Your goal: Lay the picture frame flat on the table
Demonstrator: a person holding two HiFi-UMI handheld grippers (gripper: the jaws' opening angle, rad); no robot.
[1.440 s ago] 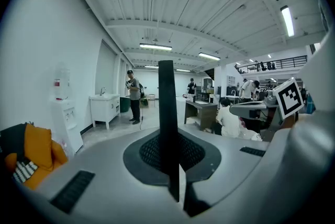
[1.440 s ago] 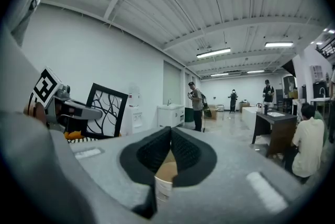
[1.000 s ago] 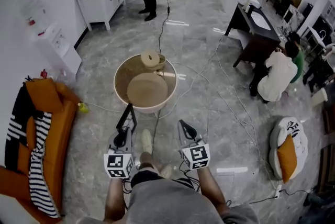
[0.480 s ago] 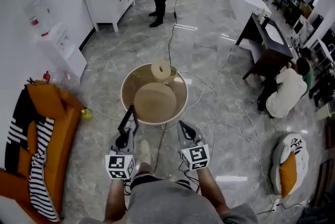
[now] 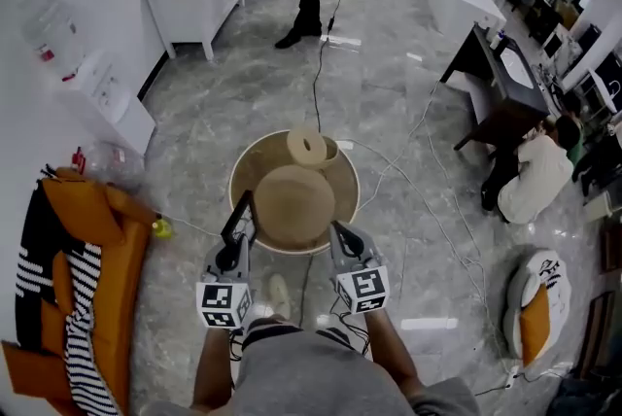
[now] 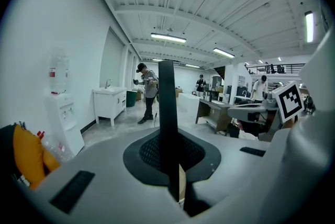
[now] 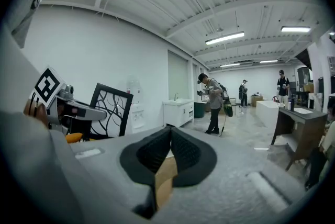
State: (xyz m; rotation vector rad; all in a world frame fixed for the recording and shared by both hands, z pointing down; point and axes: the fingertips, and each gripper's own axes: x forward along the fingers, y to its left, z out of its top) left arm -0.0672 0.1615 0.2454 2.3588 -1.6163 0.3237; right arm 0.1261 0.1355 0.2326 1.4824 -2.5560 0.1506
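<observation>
Both forearms reach forward. The left hand-held gripper [image 5: 233, 241] seems clamped on the picture frame [image 5: 242, 213]; the right hand-held gripper [image 5: 342, 234] is closed, empty.

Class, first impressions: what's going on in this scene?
A person stands at a round table, a gripper in each hand. The left gripper is clamped on a black picture frame, holding it upright by the table's near rim; it is not yet laid flat. The right gripper is shut and empty beside it.
</observation>
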